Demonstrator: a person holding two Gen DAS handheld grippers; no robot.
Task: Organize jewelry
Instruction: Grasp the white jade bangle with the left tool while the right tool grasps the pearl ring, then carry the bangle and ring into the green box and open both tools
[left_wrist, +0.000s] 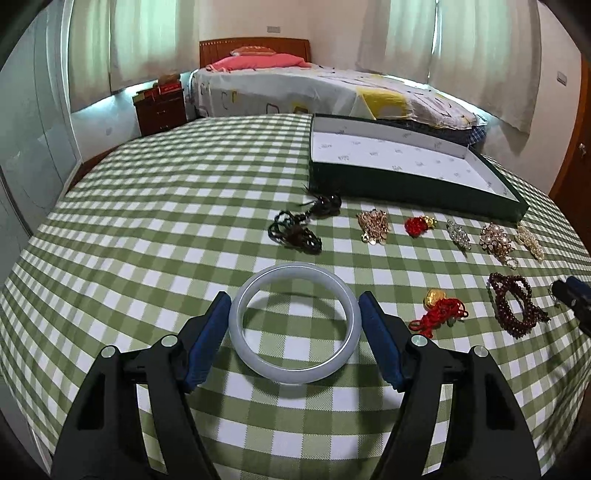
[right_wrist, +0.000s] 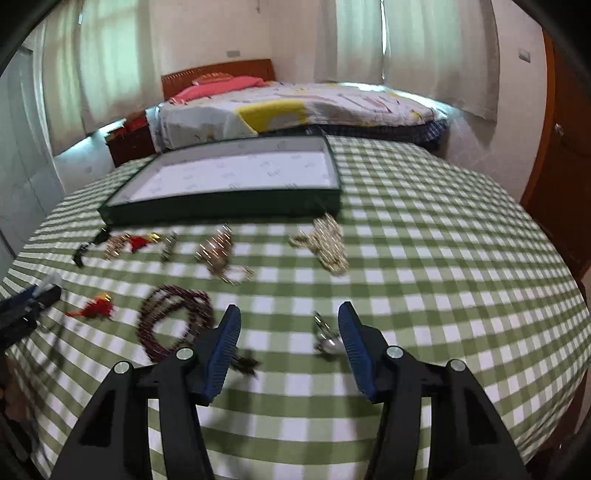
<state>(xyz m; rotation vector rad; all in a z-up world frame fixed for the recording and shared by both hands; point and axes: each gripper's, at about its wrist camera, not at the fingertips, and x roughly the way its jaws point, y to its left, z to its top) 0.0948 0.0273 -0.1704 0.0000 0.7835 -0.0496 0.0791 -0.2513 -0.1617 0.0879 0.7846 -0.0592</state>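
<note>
Left claw (left_wrist: 295, 325) and right claw (right_wrist: 288, 341) both angle downward, their blue pads apart

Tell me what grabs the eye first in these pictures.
The pale jade-like bangle stands out, lying on the green checked tablecloth between the blue pads of the left tool, which press its sides. Behind it a row of small jewelry pieces, including a red charm, leads to the empty green tray at the far edge.
</note>
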